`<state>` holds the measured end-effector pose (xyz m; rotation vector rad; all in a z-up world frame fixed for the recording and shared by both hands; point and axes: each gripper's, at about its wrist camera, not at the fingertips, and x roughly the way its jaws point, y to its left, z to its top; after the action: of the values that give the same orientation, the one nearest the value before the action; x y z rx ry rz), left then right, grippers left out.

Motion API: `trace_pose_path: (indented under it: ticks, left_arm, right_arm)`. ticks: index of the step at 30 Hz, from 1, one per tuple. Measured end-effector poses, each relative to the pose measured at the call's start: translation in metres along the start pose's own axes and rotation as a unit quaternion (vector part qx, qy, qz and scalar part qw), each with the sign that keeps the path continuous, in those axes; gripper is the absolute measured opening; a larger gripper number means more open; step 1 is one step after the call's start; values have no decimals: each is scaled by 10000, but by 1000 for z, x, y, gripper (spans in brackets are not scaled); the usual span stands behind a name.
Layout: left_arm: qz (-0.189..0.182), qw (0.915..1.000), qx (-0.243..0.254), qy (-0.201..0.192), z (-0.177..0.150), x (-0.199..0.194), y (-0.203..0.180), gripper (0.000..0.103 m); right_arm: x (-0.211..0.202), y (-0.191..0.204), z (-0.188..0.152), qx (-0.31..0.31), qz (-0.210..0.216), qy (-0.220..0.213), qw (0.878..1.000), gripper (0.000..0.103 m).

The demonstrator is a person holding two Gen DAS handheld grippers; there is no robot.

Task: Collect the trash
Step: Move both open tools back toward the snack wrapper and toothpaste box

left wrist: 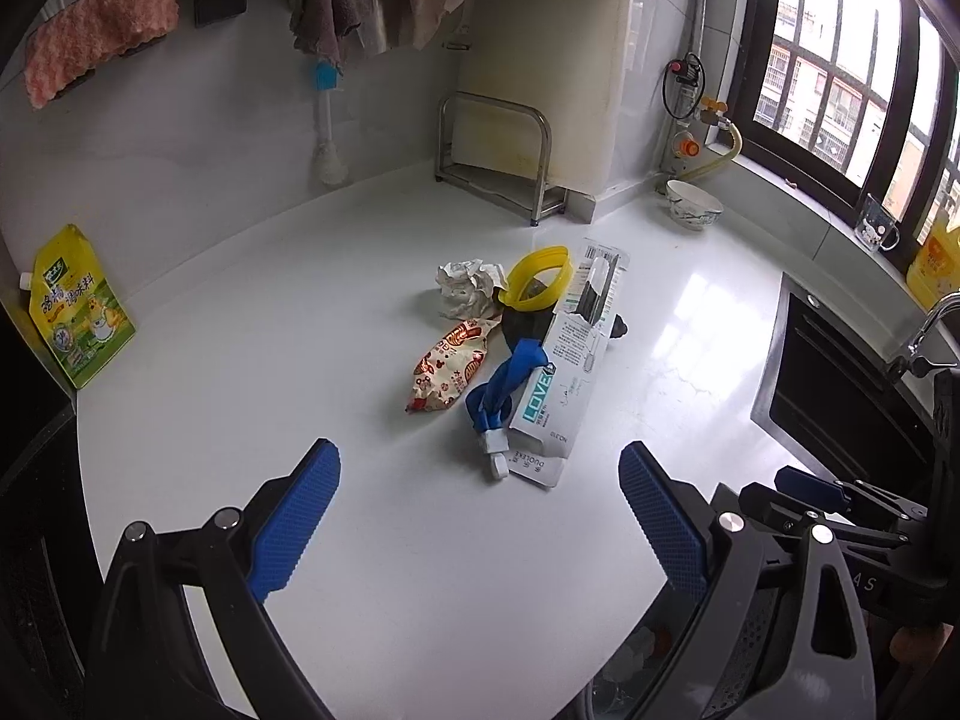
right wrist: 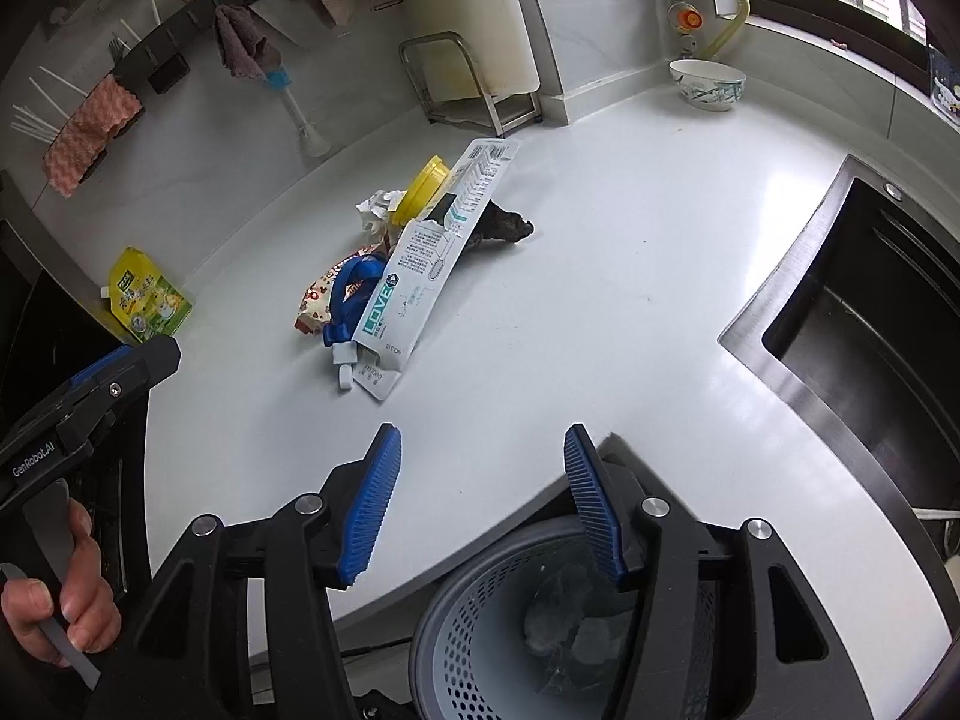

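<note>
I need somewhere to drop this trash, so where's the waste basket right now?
In the right wrist view, the grey waste basket sits below the counter's near edge, directly under the open right claw.

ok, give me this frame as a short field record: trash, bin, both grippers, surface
surface: white countertop
trash pile: white LOVE toothbrush pack, blue twisted plastic strip, red-patterned snack wrapper, crumpled white paper, yellow plastic ring lid, all bunched together mid-counter
bin: grey perforated plastic basket below the counter edge, with clear plastic inside
left gripper: open, empty, short of the pile
right gripper: open, empty, over the counter edge above the basket
task state: nothing grasped yet
</note>
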<state>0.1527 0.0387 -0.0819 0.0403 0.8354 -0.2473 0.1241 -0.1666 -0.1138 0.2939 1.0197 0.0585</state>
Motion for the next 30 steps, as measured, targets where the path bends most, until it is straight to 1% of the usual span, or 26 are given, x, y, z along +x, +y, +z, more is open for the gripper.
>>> trace_pose_path:
  ticks: [7,14,18,26,30]
  left_arm:
    - [-160,9997,205,31,29,32,24,92]
    - [-174,9986,493,26,51,60,42,92]
    - [-189,9983,540,62,59,76,54,92]
    - [-257,9973,641,232,67,110,71,92]
    - [-270,9974,630,239,71,121,76,92]
  right_arm:
    - [28,12,20,211,-242,7,9995,55]
    - [47,24,44,360,-307,-145,9988,55]
    - [64,30,53,394,-308,-130,9987,56]
    - [105,36,66,701,-334,26,9970,56]
    - [113,41,75,900,-339,-34,9954,57]
